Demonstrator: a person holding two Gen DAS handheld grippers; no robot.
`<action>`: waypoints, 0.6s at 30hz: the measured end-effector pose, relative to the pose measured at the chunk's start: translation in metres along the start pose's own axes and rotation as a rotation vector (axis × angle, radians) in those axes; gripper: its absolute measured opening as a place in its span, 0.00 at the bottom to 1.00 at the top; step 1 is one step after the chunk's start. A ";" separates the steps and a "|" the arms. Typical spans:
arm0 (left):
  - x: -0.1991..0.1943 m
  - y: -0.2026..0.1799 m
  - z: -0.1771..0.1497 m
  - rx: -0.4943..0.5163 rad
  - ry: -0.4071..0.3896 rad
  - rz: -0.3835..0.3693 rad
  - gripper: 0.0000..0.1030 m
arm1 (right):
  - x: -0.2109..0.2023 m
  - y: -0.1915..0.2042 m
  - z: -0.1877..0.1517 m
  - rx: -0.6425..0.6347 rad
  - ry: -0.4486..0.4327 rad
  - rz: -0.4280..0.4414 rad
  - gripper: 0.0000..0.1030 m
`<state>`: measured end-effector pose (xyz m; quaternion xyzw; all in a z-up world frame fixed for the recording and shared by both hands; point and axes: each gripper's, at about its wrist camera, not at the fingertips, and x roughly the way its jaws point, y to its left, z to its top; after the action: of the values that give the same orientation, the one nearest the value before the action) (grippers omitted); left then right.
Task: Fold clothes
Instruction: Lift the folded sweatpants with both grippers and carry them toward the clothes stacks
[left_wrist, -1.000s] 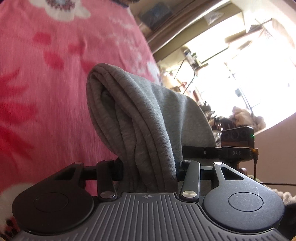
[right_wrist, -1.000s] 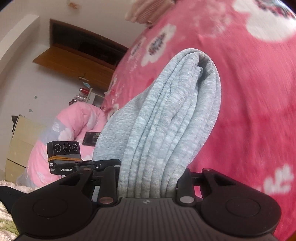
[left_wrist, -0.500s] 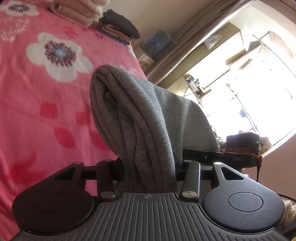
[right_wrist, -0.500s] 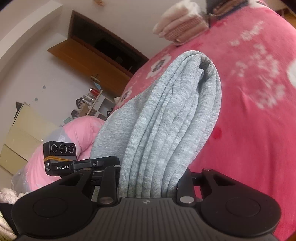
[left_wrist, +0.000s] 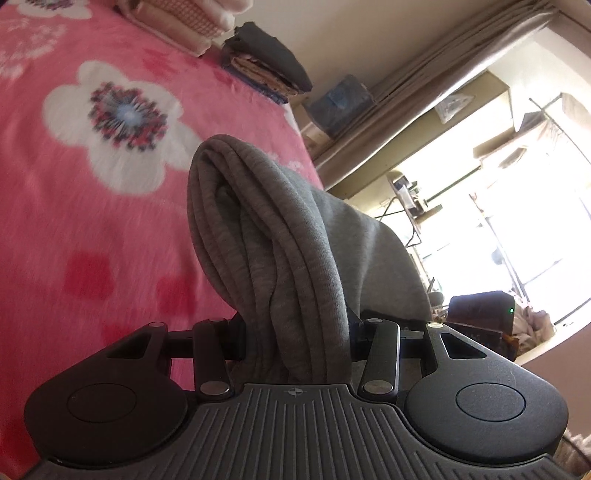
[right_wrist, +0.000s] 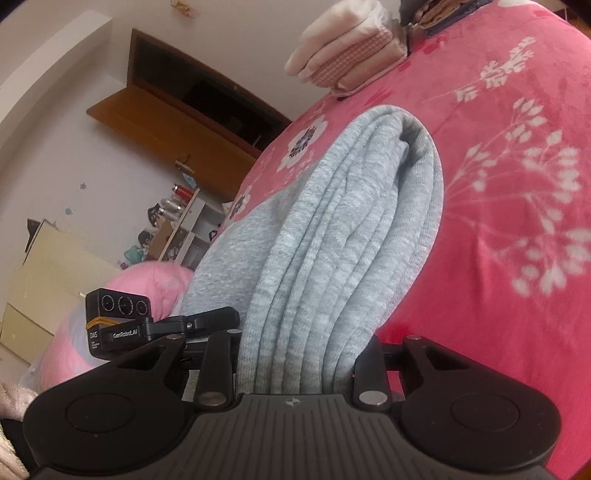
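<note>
Cloth is bunching thickly between the jaws of both grippers. The left gripper (left_wrist: 295, 328) is clamping a many-layered wad of the grey garment (left_wrist: 266, 236), its jaws standing partly apart only because the stack fills them. The right gripper (right_wrist: 295, 354) is gripping another wad of the same garment (right_wrist: 343, 236) in the same way, jaws pressed on several stacked layers. The cloth is spanning from one gripper toward the other, so the pair seem to be holding two ends of one folded edge, which would keep the fold flat and the layers from slipping apart.

The garment is hanging in the air above the pink flowered blanket (left_wrist: 92, 206), not lying on it (no part of it can be seen touching the bed). Ahead, at the far edge of the bed, a stack of pale folded clothes (right_wrist: 347, 55) and a dark folded pile (left_wrist: 269, 70) are sitting side by side. Judging by that, the folded garment is probably being carried toward those piles to be set down.
</note>
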<state>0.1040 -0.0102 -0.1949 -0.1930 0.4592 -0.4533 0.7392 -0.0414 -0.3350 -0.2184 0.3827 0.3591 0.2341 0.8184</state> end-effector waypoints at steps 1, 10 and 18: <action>0.004 -0.003 0.009 0.009 0.000 -0.001 0.43 | 0.000 -0.003 0.006 -0.001 -0.012 0.003 0.31; 0.001 -0.096 0.145 0.168 -0.049 -0.047 0.43 | -0.040 0.039 0.110 -0.036 -0.197 0.029 0.31; -0.045 -0.156 0.220 0.116 -0.094 -0.109 0.43 | -0.085 0.141 0.201 -0.057 -0.282 -0.015 0.31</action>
<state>0.2077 -0.0813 0.0476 -0.1957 0.3860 -0.5092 0.7439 0.0436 -0.3986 0.0189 0.3858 0.2366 0.1817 0.8730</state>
